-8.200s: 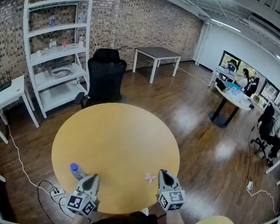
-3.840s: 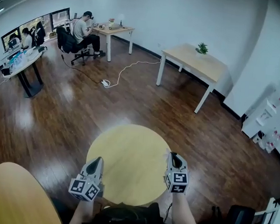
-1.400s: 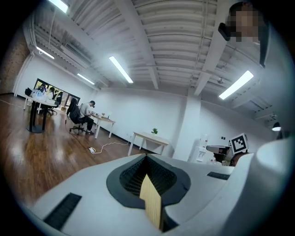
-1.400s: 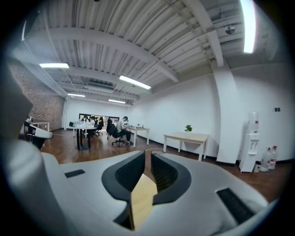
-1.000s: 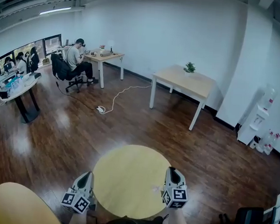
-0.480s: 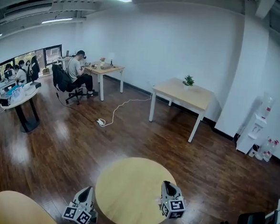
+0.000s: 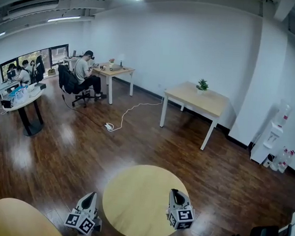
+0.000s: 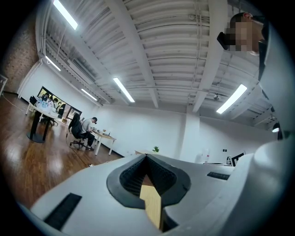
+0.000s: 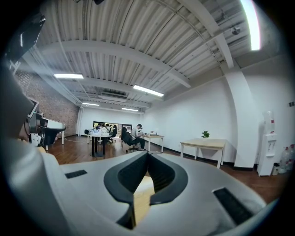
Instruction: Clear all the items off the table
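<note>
Small round counter (image 7: 142, 195) dead ahead. Top looks bare, no item I can make out on it. Second yellow counter (image 7: 9, 220) clipped at lower L corner, and the visible part is bare too. So none of the task's things are in view now. Can't tell if anything sits hidden behind the R gripper (image 7: 175, 194).

L gripper (image 7: 89, 197) hangs off the small counter's L edge, over the floor (image 7: 84, 151); R gripper is over its R rim. Both low, close to body, noses fwd and tipped up, so the gripper views take in more ceiling (image 8: 161, 55) than counter. Reads as a transit/idle posture w/ nothing being reached for (my judgement).

Fingers: in L gripper view the dark fingers (image 8: 129, 177) meet tip to tip, w/ only a sliver of yellow counter showing below and nothing between. R fingers (image 9: 120, 177) same: together, empty.

Vs earlier:
- Approx 8 s back: faced a brick wall at a bigger counter w/ a bottle by L gripper and a small pink item by R. Neither seen now.
- A sec back: pale speck lay beside R gripper. Can't confirm it now.
- Half a sec back: near-identical framing, grippers about where they were.

Backgrnd: seated person (image 7: 85, 71) at a desk (image 7: 115, 70), plant (image 7: 203, 85) on another.
</note>
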Demonstrator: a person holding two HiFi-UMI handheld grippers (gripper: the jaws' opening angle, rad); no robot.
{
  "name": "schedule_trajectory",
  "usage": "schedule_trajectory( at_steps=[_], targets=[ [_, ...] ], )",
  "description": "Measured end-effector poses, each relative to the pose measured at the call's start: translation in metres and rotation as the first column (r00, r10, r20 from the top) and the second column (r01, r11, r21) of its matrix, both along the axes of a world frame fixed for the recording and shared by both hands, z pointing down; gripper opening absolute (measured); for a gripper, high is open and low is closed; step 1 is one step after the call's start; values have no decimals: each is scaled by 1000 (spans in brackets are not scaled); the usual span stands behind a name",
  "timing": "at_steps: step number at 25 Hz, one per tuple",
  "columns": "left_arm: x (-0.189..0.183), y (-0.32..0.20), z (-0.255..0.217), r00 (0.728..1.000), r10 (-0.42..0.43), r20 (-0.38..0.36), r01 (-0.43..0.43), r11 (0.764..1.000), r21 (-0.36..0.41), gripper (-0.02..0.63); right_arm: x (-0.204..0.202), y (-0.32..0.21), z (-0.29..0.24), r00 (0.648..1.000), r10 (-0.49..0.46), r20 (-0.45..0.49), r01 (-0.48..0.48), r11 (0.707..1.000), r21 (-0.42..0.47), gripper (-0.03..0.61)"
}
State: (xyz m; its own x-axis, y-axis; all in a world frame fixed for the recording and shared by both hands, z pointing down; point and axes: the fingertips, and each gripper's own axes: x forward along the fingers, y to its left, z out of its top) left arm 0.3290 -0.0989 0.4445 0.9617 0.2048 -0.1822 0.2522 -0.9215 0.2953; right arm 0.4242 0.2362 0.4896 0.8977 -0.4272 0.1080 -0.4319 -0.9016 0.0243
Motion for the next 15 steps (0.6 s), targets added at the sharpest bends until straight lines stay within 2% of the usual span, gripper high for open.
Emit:
schedule_trajectory(
  at_steps=[4,8,12,15],
  targets=[
    [1,4,1,1000,-2,-1,2,1000,-2,0,3,4,1,1000,-4,1,4,1000,9,5],
    [-7,-3,-2,999,-52,2,52,999,3,0,11,-13,-3,998,-64,-1,64,998,2,5],
    [-36,-28,6,984,-174,34,174,985,10,0,21,-57,3,981,-193,13,193,981,4,5],
    [-85,-58,15,943,-327,58,328,945,-2,0,15,-112,11,940,-340,33,341,940,-11,5]
  ],
)
